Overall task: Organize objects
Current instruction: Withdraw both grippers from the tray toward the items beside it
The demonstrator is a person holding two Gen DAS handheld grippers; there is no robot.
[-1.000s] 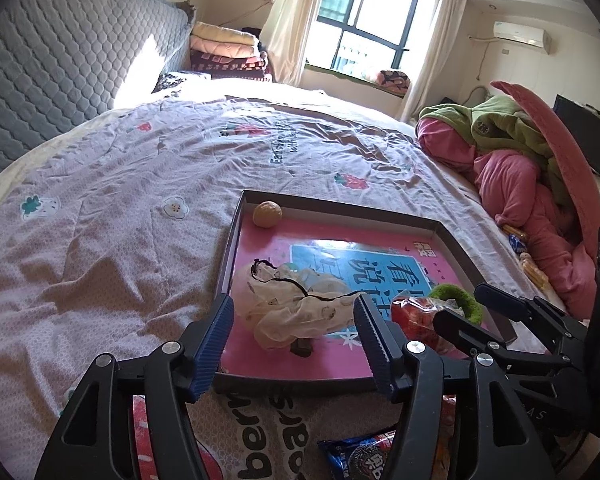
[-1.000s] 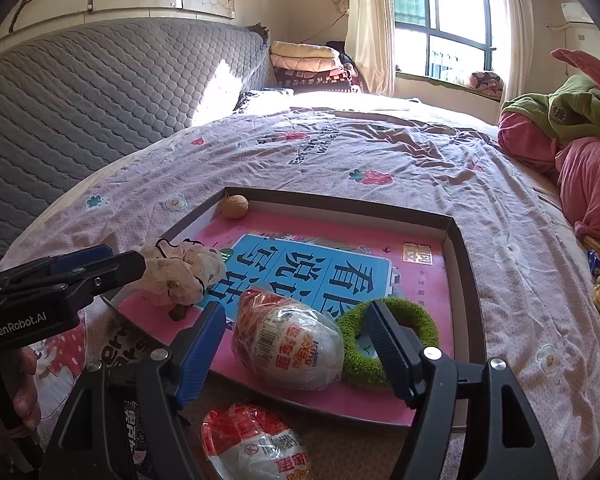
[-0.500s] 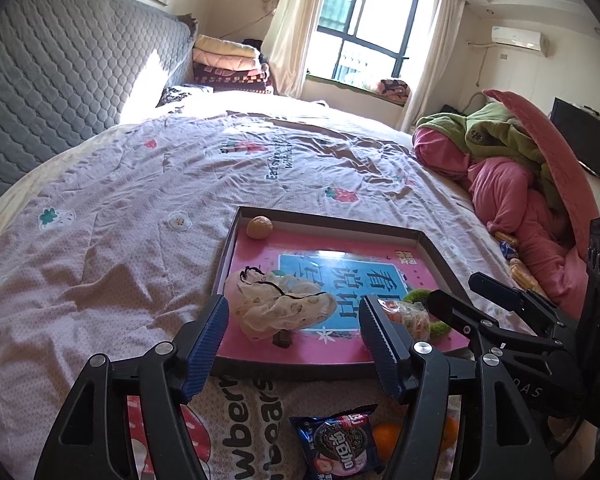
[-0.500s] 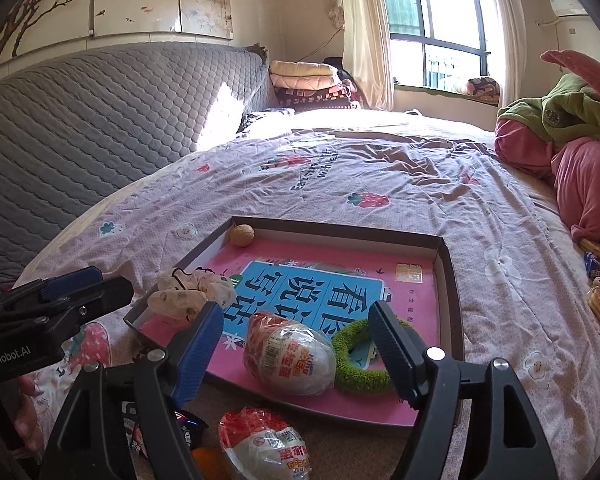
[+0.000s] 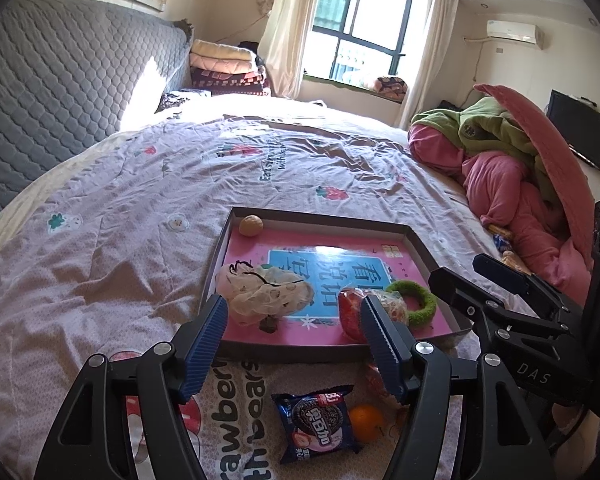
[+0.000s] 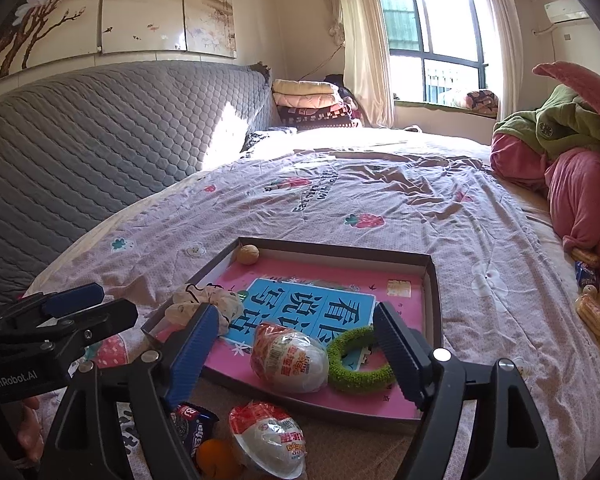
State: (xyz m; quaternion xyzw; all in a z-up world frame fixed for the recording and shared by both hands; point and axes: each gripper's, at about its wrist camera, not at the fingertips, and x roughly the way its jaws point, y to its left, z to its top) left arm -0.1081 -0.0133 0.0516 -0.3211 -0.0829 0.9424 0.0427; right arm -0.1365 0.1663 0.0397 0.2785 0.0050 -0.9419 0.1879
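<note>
A shallow dark box lid (image 5: pixel 318 216) (image 6: pixel 340 247) with a pink and blue card lies on the bed. In it are a walnut (image 5: pixel 251 225) (image 6: pixel 247 254), a cream scrunchie (image 5: pixel 266 294) (image 6: pixel 204 304), a wrapped egg (image 6: pixel 288 358) (image 5: pixel 350 312) and a green ring (image 5: pixel 414 304) (image 6: pixel 360 360). In front of the lid lie a blue cookie pack (image 5: pixel 318 422) (image 6: pixel 190 426), an orange (image 5: pixel 366 422) (image 6: pixel 216 458) and a second wrapped egg (image 6: pixel 270 440). My left gripper (image 5: pixel 294 344) and my right gripper (image 6: pixel 296 350) are both open and empty, above the lid's near edge.
A grey quilted headboard (image 6: pixel 100 140) runs along the left. A pile of pink and green bedding (image 5: pixel 512 168) sits at the right, with snack packs (image 6: pixel 588 292) beside it. Folded blankets (image 6: pixel 308 104) are stacked by the window.
Both grippers have drawn back and risen from the lid. The cookie pack, orange and second egg in front of the lid have come into view.
</note>
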